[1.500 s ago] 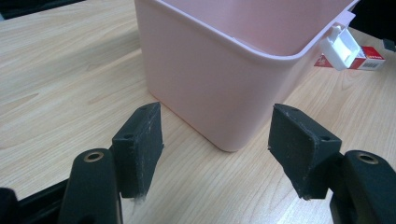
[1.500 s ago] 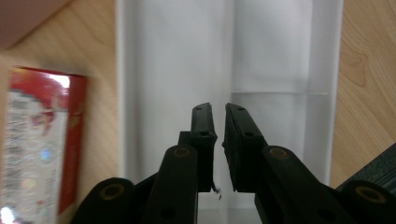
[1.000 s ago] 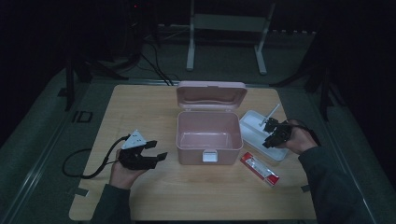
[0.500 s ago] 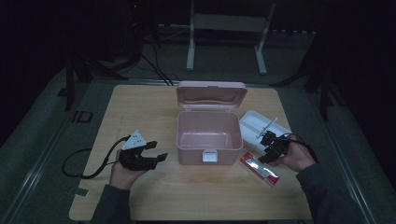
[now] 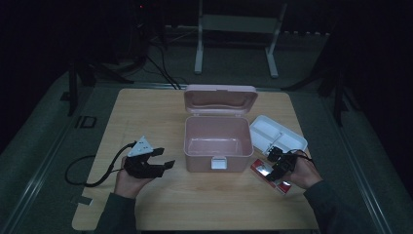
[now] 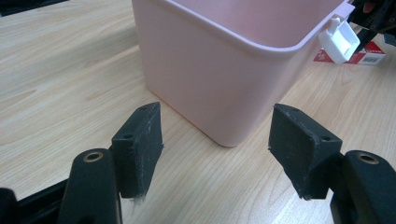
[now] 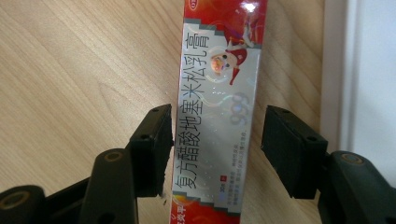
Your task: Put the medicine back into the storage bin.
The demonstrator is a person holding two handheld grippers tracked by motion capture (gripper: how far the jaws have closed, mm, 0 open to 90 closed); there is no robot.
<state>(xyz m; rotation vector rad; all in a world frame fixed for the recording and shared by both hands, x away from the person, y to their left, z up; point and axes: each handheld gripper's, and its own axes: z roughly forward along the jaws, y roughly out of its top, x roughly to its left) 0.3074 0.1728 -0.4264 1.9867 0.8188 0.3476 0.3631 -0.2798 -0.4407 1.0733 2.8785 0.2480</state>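
**Right gripper straddles the red carton**

Nearest us, the right gripper [image 7: 212,154] hangs over the carton [image 7: 217,107], jaws set either side of it. They have just been opening, and a gap shows between the right pad and the carton; the left pad sits right at its edge. The carton lies flat on the table [image 5: 146,112], just beside the white tray [image 5: 277,136] and near the box's front right corner. On the other side, the left gripper [image 5: 158,158] rests low in the hand, jaws wide apart with nothing between them, pointing at the pink box [image 5: 217,144]. The box stands mid-table, lid [image 5: 220,99] swung up and back, white latch [image 6: 340,39] at the front.
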